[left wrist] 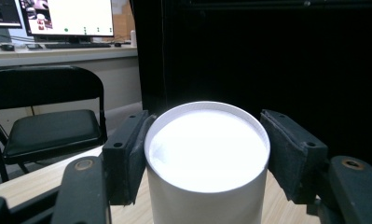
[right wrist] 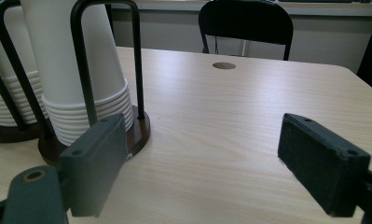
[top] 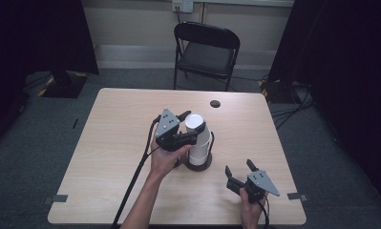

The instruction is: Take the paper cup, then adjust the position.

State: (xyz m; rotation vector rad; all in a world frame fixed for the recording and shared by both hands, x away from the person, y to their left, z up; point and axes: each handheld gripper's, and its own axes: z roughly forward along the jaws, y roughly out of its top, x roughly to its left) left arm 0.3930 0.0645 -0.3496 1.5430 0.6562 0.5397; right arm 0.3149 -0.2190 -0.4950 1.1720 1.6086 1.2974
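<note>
On the surface (top: 131, 143) a holder (right wrist: 139, 133) carries a stack of upturned paper cups (top: 197, 138). The left gripper (left wrist: 204, 154) brackets the top cup, jaws not visibly pressing. Next, probably: close, lift straight. The right gripper (top: 239, 172) rests nearby, jaws wide apart.

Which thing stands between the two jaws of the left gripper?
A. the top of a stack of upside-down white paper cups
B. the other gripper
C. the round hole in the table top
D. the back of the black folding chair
A: in the left gripper view, the left gripper has one jaw at each side of the topmost white cup of the stack.
</note>
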